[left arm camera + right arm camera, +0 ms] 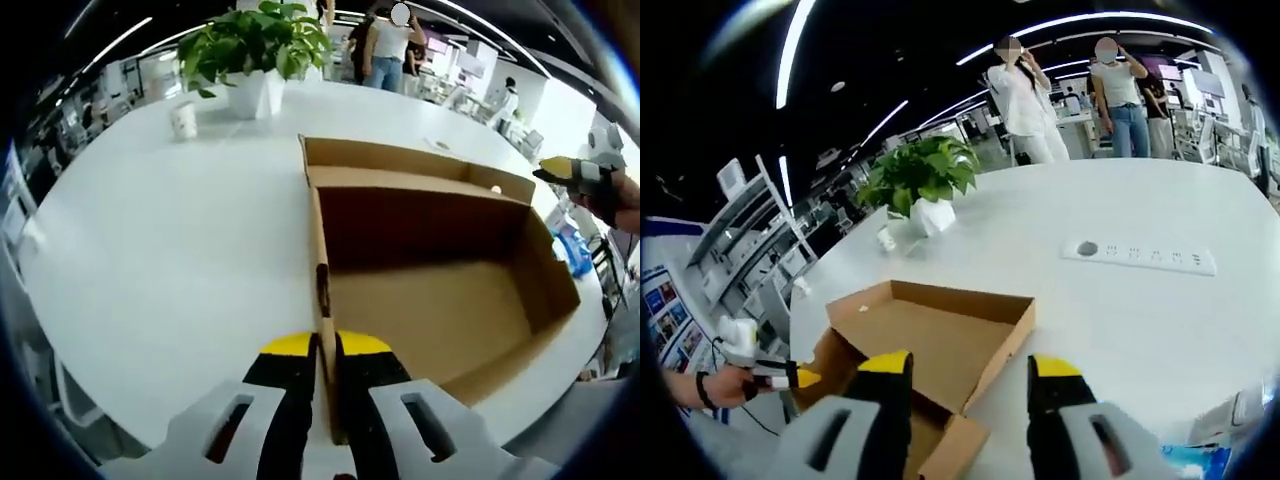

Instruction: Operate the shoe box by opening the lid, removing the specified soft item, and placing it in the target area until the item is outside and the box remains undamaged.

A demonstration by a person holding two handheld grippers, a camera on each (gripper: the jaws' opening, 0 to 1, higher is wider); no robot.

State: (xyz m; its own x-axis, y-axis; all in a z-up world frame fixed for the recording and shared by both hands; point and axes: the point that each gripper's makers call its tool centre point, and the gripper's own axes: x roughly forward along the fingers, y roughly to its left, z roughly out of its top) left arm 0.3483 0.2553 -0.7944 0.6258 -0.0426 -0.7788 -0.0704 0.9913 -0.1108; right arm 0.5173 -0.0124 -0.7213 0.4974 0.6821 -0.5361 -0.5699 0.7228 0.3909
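My left claw was clenched on the near wall of the shoe box, whose long axis ran away from me across the white table. My right claw hovered above it, jaws spread, nothing held. The soft item I couldn't see inside.

No legible text, labels or numbers on anything.

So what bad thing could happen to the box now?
The left gripper is pinching the thin side wall of the cardboard box, so a hard pull could bend or tear it. The box also sits near the edge of the white table, so dragging it might tip it off. The right gripper is open above it.
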